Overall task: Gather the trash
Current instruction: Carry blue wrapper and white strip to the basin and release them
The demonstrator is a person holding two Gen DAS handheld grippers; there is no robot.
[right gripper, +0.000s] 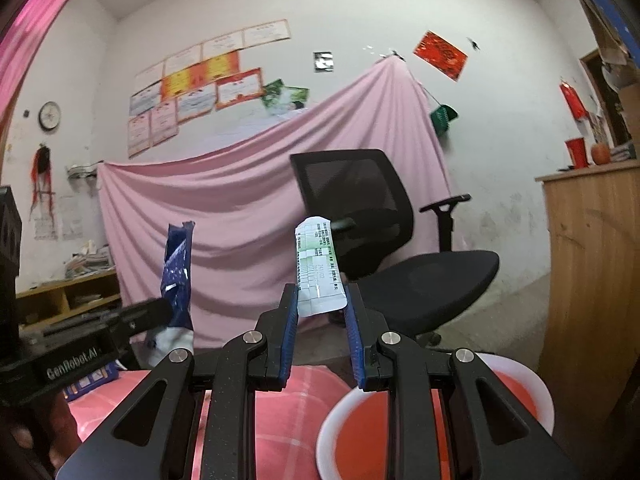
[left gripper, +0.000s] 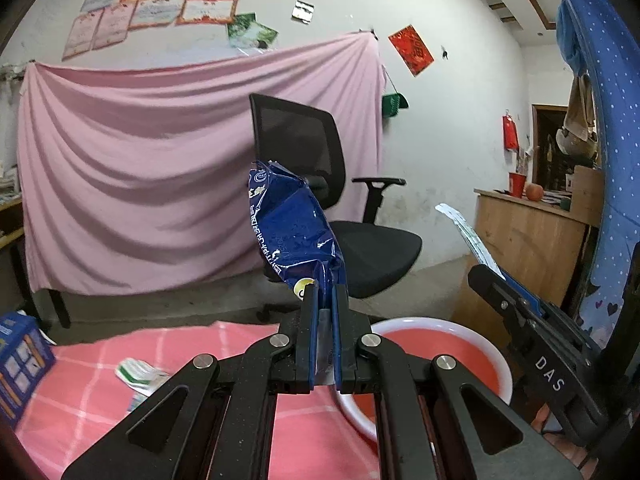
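My left gripper (left gripper: 325,292) is shut on a crumpled blue snack wrapper (left gripper: 294,232) and holds it upright above the pink checked cloth (left gripper: 100,364). The wrapper also shows in the right wrist view (right gripper: 176,276). My right gripper (right gripper: 322,300) holds a white and green paper slip (right gripper: 318,268) between its fingers, with the jaws partly apart. The slip also shows at the right of the left wrist view (left gripper: 468,236). A red basin with a white rim (left gripper: 472,328) sits on the cloth, below and right of both grippers, and shows in the right wrist view (right gripper: 536,384) too.
Another white and green wrapper (left gripper: 138,374) lies on the cloth at the left. A blue box (left gripper: 20,360) stands at the cloth's left edge. A black office chair (left gripper: 340,216) stands behind, with a wooden cabinet (left gripper: 532,240) to the right.
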